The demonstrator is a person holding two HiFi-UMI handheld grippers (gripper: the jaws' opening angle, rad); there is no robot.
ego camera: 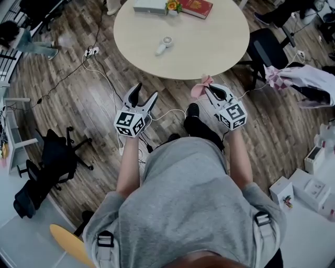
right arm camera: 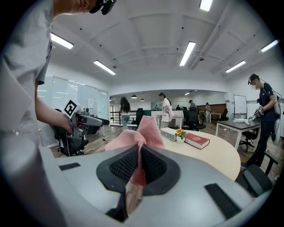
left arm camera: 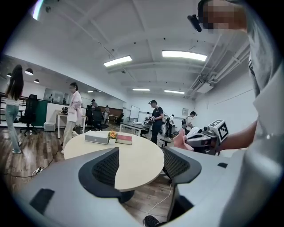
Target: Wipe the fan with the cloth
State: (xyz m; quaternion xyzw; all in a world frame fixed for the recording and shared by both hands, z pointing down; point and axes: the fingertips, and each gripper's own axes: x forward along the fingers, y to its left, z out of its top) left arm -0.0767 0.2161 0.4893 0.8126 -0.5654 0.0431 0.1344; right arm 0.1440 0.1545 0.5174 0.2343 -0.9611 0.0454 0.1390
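Note:
A small white hand-held fan point(ego camera: 164, 45) lies flat near the middle of the round beige table point(ego camera: 220, 52). My left gripper point(ego camera: 143, 97) is held short of the table's near edge, open, nothing between its jaws; in the left gripper view point(left arm camera: 141, 166) the tabletop shows through the gap. My right gripper point(ego camera: 208, 87) is shut on a pink cloth point(ego camera: 201, 86), which sticks out of its tips just at the table's edge. In the right gripper view the pink cloth point(right arm camera: 141, 135) is pinched between the pads and fans out above them.
At the table's far side lie a white box point(ego camera: 149, 6), a small flower pot point(ego camera: 172, 7) and a red book point(ego camera: 196, 8). A dark chair point(ego camera: 267, 46) stands right of the table. Cables and a power strip point(ego camera: 92, 52) run over the wooden floor. People stand in the room beyond.

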